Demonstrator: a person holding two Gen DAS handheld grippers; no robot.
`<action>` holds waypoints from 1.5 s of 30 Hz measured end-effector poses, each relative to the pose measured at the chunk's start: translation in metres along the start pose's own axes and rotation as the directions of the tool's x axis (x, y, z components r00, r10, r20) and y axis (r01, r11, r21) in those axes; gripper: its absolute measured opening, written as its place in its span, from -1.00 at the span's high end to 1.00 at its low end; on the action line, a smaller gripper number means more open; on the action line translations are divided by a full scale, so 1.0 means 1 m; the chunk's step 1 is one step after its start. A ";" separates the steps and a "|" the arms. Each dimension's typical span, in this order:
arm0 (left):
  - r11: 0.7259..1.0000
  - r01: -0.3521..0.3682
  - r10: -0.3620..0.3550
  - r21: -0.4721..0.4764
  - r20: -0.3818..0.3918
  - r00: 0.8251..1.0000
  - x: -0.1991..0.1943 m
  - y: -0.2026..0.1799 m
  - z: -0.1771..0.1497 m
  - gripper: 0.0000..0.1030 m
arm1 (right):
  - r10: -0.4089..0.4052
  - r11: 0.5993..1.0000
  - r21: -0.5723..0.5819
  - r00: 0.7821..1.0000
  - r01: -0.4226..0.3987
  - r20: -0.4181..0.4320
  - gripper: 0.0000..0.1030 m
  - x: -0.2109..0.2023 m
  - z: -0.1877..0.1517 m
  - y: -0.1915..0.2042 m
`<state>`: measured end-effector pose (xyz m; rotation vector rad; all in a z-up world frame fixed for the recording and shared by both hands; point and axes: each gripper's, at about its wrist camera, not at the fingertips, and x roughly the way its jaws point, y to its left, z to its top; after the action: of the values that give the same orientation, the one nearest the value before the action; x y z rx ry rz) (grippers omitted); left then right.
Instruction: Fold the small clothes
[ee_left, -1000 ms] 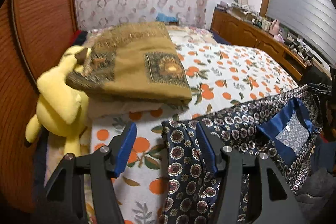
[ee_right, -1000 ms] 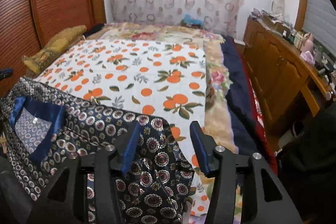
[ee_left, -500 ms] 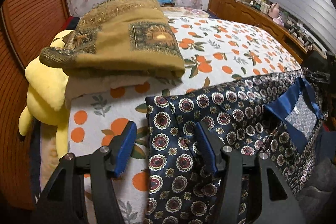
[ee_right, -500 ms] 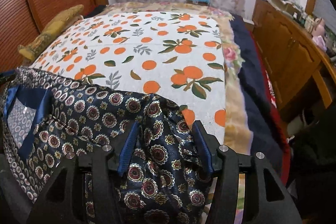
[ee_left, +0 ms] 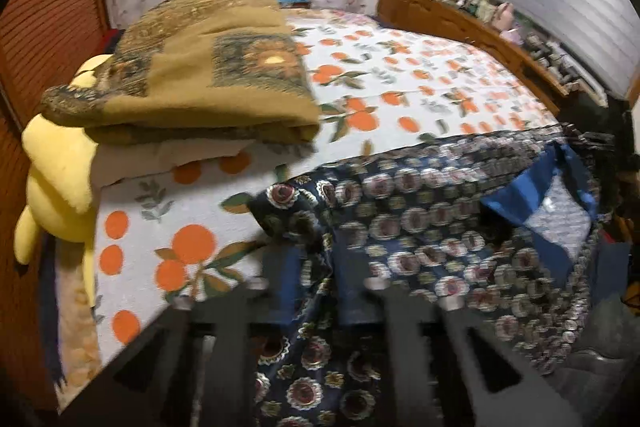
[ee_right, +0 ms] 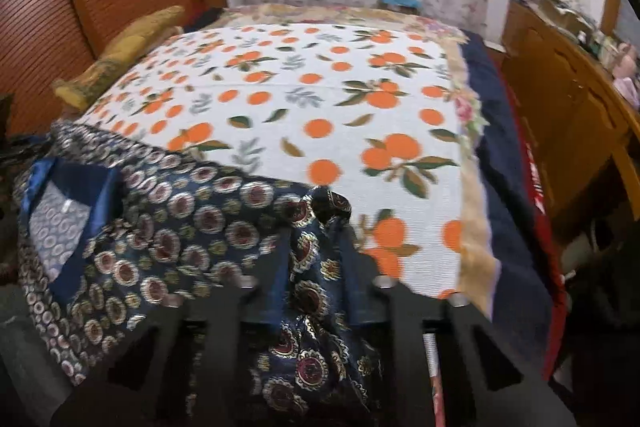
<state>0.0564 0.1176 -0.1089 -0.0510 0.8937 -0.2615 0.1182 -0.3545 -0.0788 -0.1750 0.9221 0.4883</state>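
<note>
A dark navy garment with round medallion print (ee_left: 420,211) lies across the near edge of the bed, its blue collar and pale lining (ee_left: 556,211) at the right. My left gripper (ee_left: 318,267) is shut on the garment's left corner, cloth bunched between the blue pads. In the right wrist view the same garment (ee_right: 168,211) spreads to the left. My right gripper (ee_right: 316,251) is shut on its right corner, cloth bunched above the fingertips. Both views are motion-blurred.
The bed has a white sheet with orange fruit print (ee_right: 320,99). A folded mustard blanket (ee_left: 208,75) and a yellow plush toy (ee_left: 60,179) lie at the bed's left by the wooden headboard. A wooden dresser (ee_right: 560,107) stands right of the bed.
Both grippers have closed from open onto the garment's two near corners. The garment has been drawn further onto the bed and both cameras have dipped lower.
</note>
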 end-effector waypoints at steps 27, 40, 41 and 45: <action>0.976 -0.217 0.214 -0.034 0.365 0.906 -0.071 0.044 0.217 0.56 | -0.283 0.949 -0.019 0.876 0.316 0.391 0.69 -0.077 0.238 0.011; 0.988 -0.148 0.142 0.032 0.145 0.979 -0.004 0.035 0.142 -0.21 | -0.251 0.968 0.034 0.952 0.249 0.173 -0.02 0.024 0.185 -0.003; 0.991 -0.134 0.128 0.031 0.144 0.981 -0.004 0.031 0.136 -0.21 | -0.252 0.968 0.037 0.953 0.250 0.168 -0.03 0.023 0.178 0.000; 0.996 -0.084 0.079 0.032 0.127 0.989 -0.001 0.011 0.117 -0.21 | -0.213 0.977 0.061 0.966 0.207 0.144 -0.03 0.021 0.149 0.003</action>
<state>0.1490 0.1213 -0.0362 0.0032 0.7641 -0.1963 0.2349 -0.2930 -0.0066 -0.1895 0.7567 0.2792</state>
